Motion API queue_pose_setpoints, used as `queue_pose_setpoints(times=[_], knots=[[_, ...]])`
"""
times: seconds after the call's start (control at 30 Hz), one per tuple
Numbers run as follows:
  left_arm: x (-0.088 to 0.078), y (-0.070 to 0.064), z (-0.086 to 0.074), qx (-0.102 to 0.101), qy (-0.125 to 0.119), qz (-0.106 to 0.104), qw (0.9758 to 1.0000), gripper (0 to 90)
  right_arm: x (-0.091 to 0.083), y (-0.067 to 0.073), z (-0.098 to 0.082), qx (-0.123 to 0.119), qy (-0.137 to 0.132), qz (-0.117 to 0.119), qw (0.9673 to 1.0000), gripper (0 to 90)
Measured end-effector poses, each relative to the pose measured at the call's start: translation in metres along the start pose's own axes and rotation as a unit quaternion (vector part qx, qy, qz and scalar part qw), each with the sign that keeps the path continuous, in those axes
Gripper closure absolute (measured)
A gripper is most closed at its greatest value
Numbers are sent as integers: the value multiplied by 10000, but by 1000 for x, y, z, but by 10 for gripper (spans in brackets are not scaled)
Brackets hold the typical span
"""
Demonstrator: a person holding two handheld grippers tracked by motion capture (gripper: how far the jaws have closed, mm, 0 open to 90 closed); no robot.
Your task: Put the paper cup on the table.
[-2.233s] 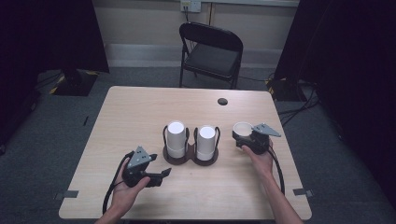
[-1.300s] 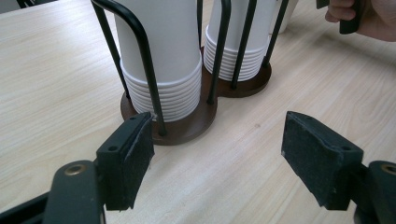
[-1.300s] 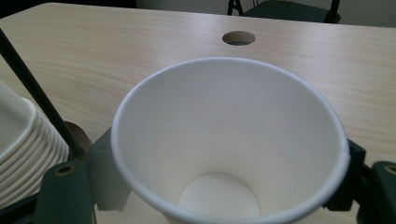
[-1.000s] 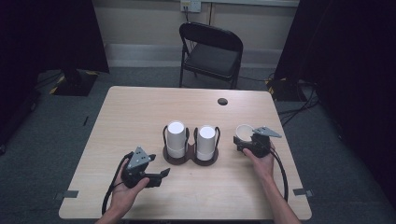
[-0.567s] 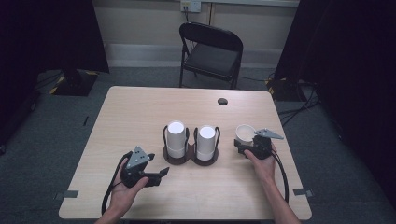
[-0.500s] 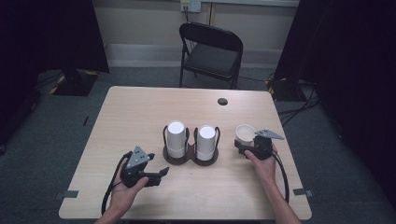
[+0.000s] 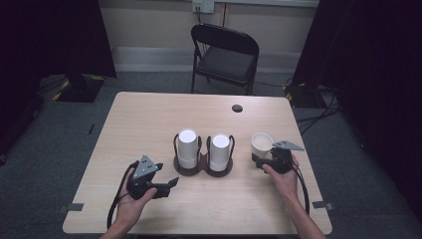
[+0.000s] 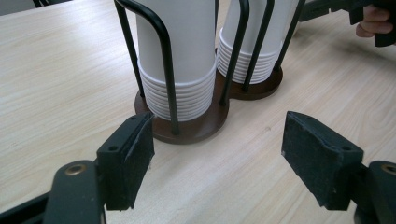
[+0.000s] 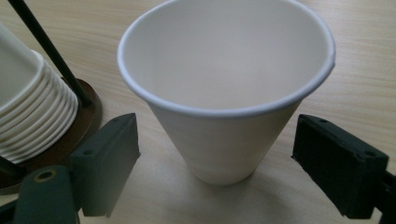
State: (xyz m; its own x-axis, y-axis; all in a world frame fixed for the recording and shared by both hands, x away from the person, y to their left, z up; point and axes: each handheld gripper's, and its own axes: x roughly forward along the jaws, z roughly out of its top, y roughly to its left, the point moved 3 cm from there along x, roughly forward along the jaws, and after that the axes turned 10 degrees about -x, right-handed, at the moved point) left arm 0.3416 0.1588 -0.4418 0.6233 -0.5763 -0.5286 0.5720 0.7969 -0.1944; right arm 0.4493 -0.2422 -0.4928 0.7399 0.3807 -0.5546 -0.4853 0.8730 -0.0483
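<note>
Nearest to us, toward the table's (image 7: 149,114) near-left corner, our left gripper (image 7: 166,185) rests in the hand with its jaws apart and nothing between them; in the left gripper view its pads (image 8: 128,158) look at the brown base of the cup holder (image 8: 196,126), where two stacks of paper cups (image 8: 187,56) stand inside black wire loops. We judge the risk on this side to be small, though a careless push forward would knock a jaw against the wire and could slide the holder across the wood. On the right side, close to the table's right edge, our right gripper (image 7: 259,160) has just been opening: its jaws stand wide on either side of the single paper cup (image 9: 226,88), which stands upright on the table with its mouth up, and neither pad (image 9: 107,163) presses on the wall. Here we see the real trouble. The cup is light, empty and narrow at the foot, so if we draw the gripper back at a slant, one pad may catch the rim or wall and tip it over or drag it toward the edge. If we close again too hard, the thin wall would likely buckle. The cup also stands just beside the holder's right stack (image 7: 220,152), so a sideways nudge could send it against the wire. Farther off, near the table's far edge, the dark round grommet (image 7: 237,108) is well apart from all this, and the folding chair (image 7: 224,55) beyond the table plays no part.
</note>
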Motion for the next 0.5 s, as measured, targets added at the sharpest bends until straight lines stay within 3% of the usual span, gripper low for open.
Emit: queue_pose_setpoints(times=[0.13,0.5], knots=[[0,0,0,-4,20,14,10000,252,-5,0,0,-54,112,-59,9999,140],[0,2,0,-129,49,74,9999,252,-27,5,1,39,-86,52,9999,162]])
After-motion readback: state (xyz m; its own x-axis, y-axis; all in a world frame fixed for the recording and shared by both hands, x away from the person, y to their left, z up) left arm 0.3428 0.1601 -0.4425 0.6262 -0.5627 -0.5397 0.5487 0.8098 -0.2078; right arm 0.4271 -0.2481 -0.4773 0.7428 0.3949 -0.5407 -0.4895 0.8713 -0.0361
